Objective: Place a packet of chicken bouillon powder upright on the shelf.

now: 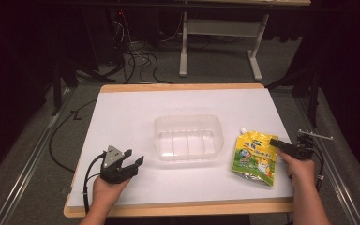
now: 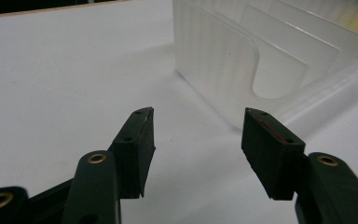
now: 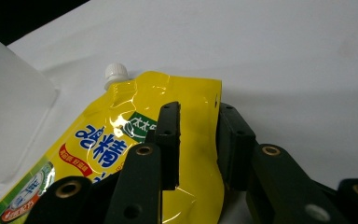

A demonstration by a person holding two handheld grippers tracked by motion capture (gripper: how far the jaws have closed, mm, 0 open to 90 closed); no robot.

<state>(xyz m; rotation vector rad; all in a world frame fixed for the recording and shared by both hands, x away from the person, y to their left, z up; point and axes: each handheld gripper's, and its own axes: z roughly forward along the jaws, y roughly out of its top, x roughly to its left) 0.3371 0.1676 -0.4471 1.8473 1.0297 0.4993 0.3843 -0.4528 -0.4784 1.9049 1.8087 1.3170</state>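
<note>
A yellow spouted pouch [image 1: 255, 158] with a white cap [image 3: 115, 72] lies flat on the white table top, right of a clear plastic container [image 1: 187, 120]. My right gripper [image 1: 274, 142] reaches in from the right onto the pouch's upper right edge. In the right gripper view its jaws [image 3: 198, 109] pinch that edge, and the foil [image 3: 191, 100] buckles between the pads. My left gripper [image 1: 133, 157] rests on the table left of the container, open, with nothing between its jaws [image 2: 198, 114]. The container's ribbed wall [image 2: 214, 60] stands just beyond the left gripper's fingertips.
The white sheet [image 1: 136, 112] covers a wooden table with its front edge close to the person's forearms. Behind the table stand a desk frame [image 1: 183, 51] and loose cables [image 1: 136, 58] on the floor. A metal rail [image 1: 315, 136] runs past the table's right side.
</note>
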